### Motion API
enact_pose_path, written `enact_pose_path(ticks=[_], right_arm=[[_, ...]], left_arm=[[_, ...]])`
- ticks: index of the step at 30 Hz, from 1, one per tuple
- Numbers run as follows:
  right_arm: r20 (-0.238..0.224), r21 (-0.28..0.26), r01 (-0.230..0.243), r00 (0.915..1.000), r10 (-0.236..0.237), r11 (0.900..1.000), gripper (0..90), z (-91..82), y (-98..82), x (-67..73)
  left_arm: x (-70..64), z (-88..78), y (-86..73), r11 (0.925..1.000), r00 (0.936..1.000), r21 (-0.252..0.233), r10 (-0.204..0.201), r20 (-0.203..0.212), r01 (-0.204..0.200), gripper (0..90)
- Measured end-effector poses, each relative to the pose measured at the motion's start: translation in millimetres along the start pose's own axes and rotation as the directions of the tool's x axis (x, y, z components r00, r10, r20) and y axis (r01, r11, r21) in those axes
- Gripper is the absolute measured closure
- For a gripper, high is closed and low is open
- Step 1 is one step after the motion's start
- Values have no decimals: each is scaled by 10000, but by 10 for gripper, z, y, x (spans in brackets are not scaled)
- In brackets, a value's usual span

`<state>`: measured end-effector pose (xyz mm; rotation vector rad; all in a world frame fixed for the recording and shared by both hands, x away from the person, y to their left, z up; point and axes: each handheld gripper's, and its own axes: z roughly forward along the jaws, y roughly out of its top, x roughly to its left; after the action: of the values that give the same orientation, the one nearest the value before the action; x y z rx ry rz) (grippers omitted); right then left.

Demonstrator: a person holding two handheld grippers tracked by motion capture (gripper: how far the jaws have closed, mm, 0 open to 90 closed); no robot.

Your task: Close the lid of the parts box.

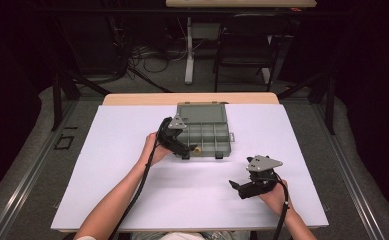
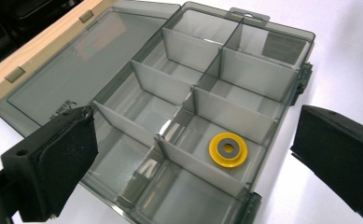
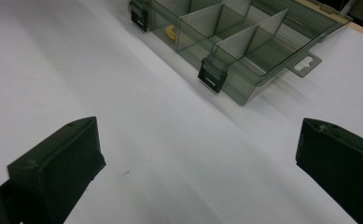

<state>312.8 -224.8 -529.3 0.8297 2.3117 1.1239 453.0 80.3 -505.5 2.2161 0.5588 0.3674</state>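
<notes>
A yellow ring (image 2: 228, 149) with a grey centre is seen lying flat on the floor of one compartment of a smoky clear organiser box (image 2: 244, 105). In the left gripper view that compartment sits in the row along the box's latched front wall, one compartment in from the near left corner. In the right gripper view the ring (image 3: 171, 31) shows as a small yellow patch behind the front wall, close to one of the two dark latches (image 3: 212, 74). The other compartments in sight are bare, and grey dividers are set upright between them.

The box (image 1: 217, 131) is placed on the far middle of the white worktop (image 1: 132, 195), with its lid (image 1: 202, 111) laid open flat toward the far edge. A hang tab (image 3: 305, 63) juts from the box's right end.

The left hand-held gripper (image 1: 186, 149) is held over the near left corner of the box, above the ring, with its jaws spread wide and nothing between them. The left hand (image 1: 154, 147) is wrapped round its body.

The right hand-held gripper (image 1: 238, 187) is kept low over bare worktop, near and to the right, well apart from the box. Its jaws are likewise wide and hold nothing.
</notes>
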Motion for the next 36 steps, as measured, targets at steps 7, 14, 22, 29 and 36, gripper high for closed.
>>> enact_pose_path(ticks=[7,14,22,29,36], right_arm=[[-9,103,48,10000,-48,9999,0,17,-5,21],[-44,159,15,10000,-15,9999,0,36,-14,25],[-122,164,104,9999,-102,9998,0,34,-11,43],[-178,194,118,9998,-114,9997,0,29,-12,43],[-206,183,194,9996,-190,9996,0,46,-3,47]], left_arm=[[73,71,8,9998,10000,186,88,6,-88,0],[133,131,-15,9995,10000,311,23,-25,-22,1],[158,173,-50,9993,9990,372,-88,-441,105,78],[171,208,-66,9992,9979,352,-173,-620,195,211],[161,273,-95,9986,9973,403,-315,-668,342,332]])
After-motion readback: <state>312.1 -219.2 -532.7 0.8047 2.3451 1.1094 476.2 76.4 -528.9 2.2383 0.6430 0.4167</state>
